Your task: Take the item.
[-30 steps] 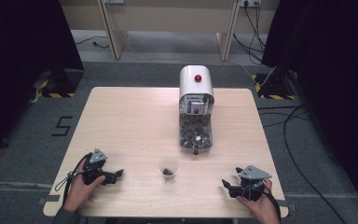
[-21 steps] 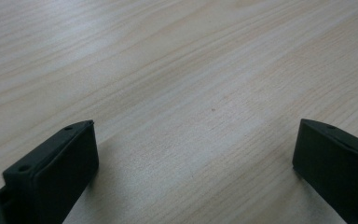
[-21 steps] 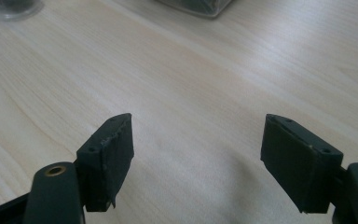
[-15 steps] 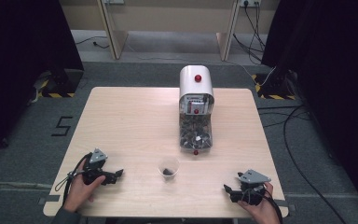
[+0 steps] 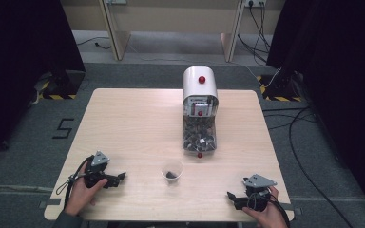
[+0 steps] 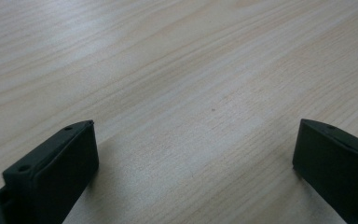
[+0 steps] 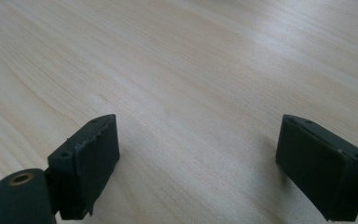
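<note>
My left gripper (image 5: 119,178) rests on the wooden table (image 5: 133,123) near its front left corner, held by a hand, with its jaws pointing right. In the left gripper view the left gripper (image 6: 193,140) is open, with bare wood between the jaws. My right gripper (image 5: 232,198) lies near the front right corner, pointing left. It is open too, and the right gripper (image 7: 198,140) has nothing between its jaws. Between the two stands a small clear cup (image 5: 172,171) with a few dark pieces in it.
A white dispenser (image 5: 199,83) with a red knob stands at the table's middle back. Its clear bin (image 5: 199,137) of dark pieces faces me, with a small red knob at its foot. Cables run over the floor to the right of the table.
My right gripper has drawn back a little toward the table's near edge. The left gripper and the cup have not moved.
</note>
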The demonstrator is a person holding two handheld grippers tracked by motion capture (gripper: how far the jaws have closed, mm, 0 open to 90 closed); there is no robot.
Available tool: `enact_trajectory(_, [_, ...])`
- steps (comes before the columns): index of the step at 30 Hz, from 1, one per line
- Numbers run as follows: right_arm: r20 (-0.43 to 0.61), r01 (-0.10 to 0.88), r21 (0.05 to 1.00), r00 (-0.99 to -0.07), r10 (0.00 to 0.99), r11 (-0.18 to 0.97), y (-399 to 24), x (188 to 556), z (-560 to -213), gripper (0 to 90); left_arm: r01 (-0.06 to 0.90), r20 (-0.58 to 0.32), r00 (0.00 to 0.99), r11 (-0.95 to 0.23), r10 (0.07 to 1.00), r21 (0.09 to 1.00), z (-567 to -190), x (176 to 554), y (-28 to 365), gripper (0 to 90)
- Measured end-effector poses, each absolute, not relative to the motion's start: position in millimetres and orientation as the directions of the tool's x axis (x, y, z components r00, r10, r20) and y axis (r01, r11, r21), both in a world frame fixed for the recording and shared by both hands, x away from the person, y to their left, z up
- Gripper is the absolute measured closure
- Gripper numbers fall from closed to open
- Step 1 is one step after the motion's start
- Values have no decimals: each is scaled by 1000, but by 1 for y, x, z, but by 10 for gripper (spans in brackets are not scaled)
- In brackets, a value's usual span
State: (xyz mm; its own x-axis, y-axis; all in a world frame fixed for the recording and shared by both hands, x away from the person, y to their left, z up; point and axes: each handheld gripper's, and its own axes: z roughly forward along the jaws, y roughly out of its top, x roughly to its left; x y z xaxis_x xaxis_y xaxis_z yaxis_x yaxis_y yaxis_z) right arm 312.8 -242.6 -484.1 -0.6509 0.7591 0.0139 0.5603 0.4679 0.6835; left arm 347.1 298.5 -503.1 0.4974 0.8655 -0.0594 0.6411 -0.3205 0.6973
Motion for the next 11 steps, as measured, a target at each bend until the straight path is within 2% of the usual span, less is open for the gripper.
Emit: enact_trajectory(11, [12, 558, 684, -653, 758, 470, -242, 313, -484, 134, 641, -60, 497, -320, 866, 697, -503, 347, 298, 0])
